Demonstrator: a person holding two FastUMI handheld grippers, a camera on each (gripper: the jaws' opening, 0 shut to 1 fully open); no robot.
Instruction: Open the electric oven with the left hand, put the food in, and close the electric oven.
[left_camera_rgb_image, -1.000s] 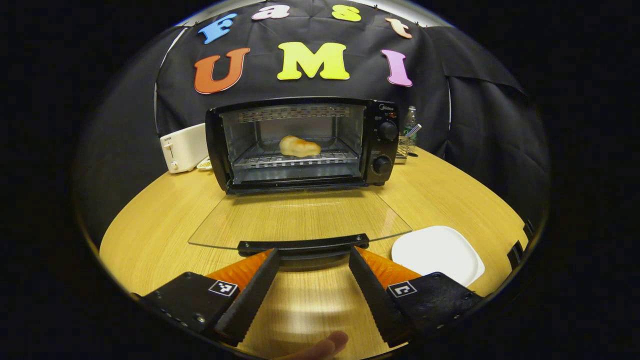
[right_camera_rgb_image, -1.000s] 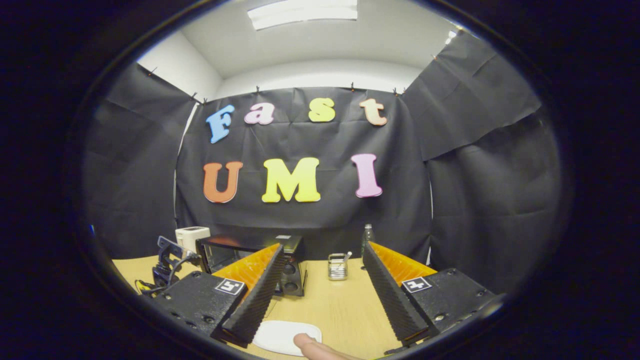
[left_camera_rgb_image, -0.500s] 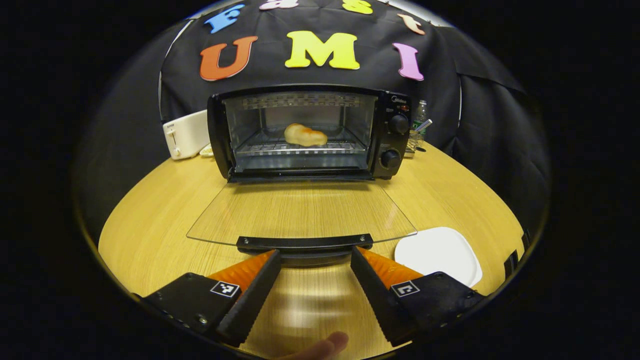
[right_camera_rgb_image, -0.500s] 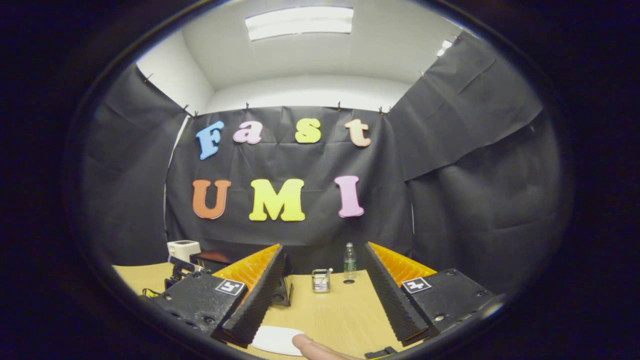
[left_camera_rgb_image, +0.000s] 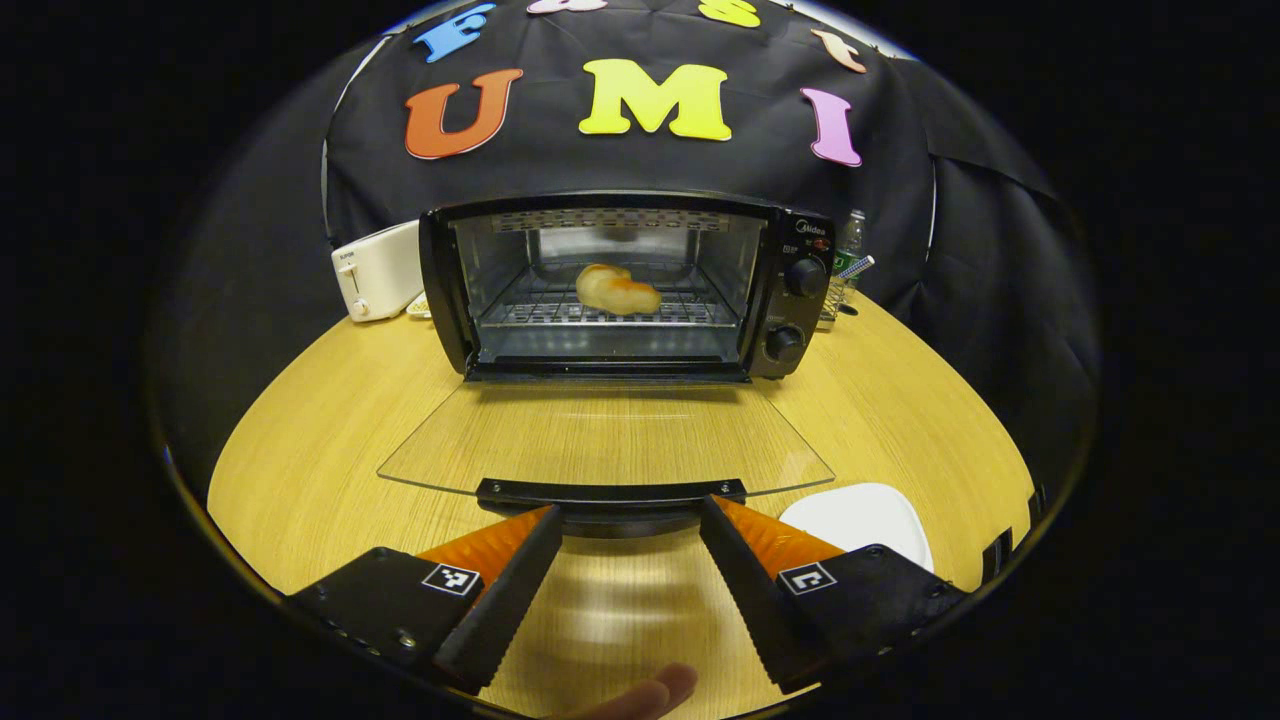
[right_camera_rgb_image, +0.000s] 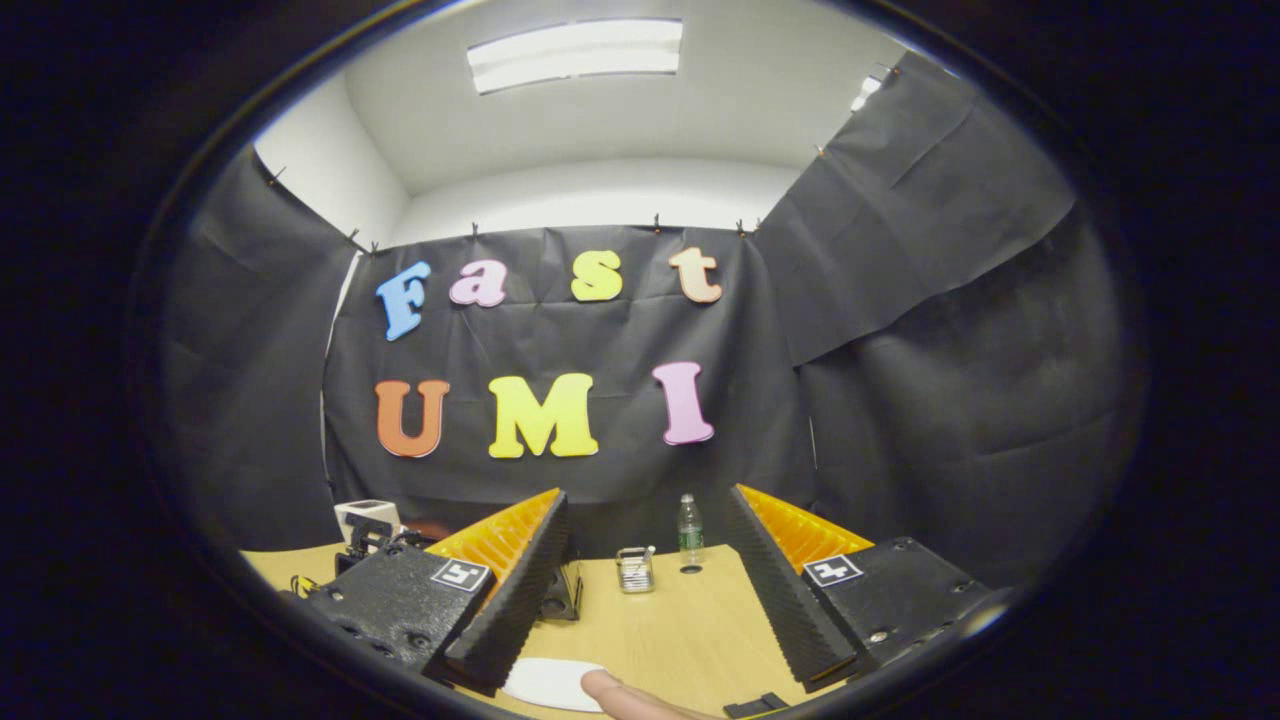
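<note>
In the left gripper view the left gripper (left_camera_rgb_image: 625, 560) has its two fingers spread wide with nothing between them, and the dark handle bar (left_camera_rgb_image: 610, 492) of the oven door lies just ahead of the tips, crossing the gap. That bar looks like the place to take hold: stiff, narrow and easier to pinch than the glass door (left_camera_rgb_image: 600, 440), which stretches flat away from the fingers and is likely smooth, slippery and breakable if let drop or slammed. The door should swing on its hinge at the far edge, so it will probably feel light but want a steady lift. Beyond it, straight ahead, the electric oven (left_camera_rgb_image: 625, 285) stands open with the food (left_camera_rgb_image: 617, 289), a soft-looking bread roll, resting on the rack inside. A white plate (left_camera_rgb_image: 860, 515) sits just outside the right-hand finger. In the right gripper view the right gripper (right_camera_rgb_image: 645, 590) is also spread and empty, raised over the table (right_camera_rgb_image: 680, 630).
</note>
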